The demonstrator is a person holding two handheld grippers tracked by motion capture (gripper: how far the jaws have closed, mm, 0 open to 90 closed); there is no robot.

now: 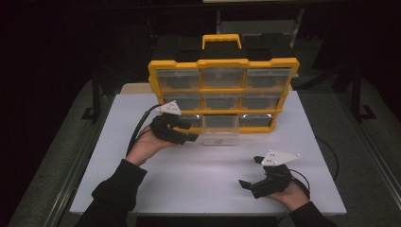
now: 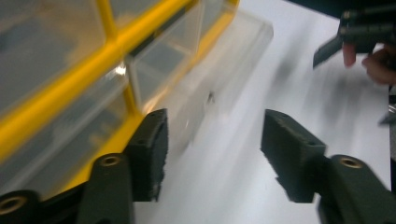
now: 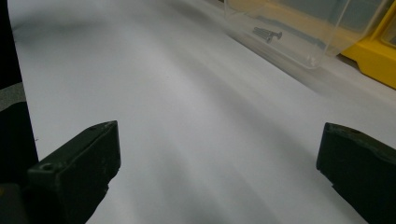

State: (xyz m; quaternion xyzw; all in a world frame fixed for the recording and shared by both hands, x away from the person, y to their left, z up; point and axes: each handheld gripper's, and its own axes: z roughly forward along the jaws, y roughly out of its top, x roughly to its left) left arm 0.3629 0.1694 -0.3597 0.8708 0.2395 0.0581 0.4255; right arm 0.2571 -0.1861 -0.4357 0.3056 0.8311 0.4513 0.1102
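Clear drawer pulled out of yellow organizer, left gripper let go beside it

Yellow-framed parts organizer stands upright at 12 o'clock on the white table, black carry case and yellow handle behind its top. Three rows of three clear drawers face the person. Bottom-middle clear drawer sticks out toward the person, front resting on or just over the table, likely pulled out to get at its contents. In the right gripper view the drawer holds a few small screws lying on its floor, otherwise looks bare. Other drawers sit flush in the frame; contents too dim to tell.

Left gripper sits at 9 o'clock of the pulled drawer, just beside its left wall, low at the organizer's bottom-left corner. Its jaws stand spread apart in the left gripper view, nothing between the pads, only bare table; view is motion-blurred. One pad is close to the yellow frame, the drawer is ahead and clear of both pads. Judgement: grip on the drawer front looks released, hand placed to the side so the drawer opening is free.

Right gripper rests near 5 o'clock on the table, well apart from the drawer, jaws wide apart and empty, pointing toward the drawer. Probably parked there waiting to reach in for a screw. Cables trail from both grippers.
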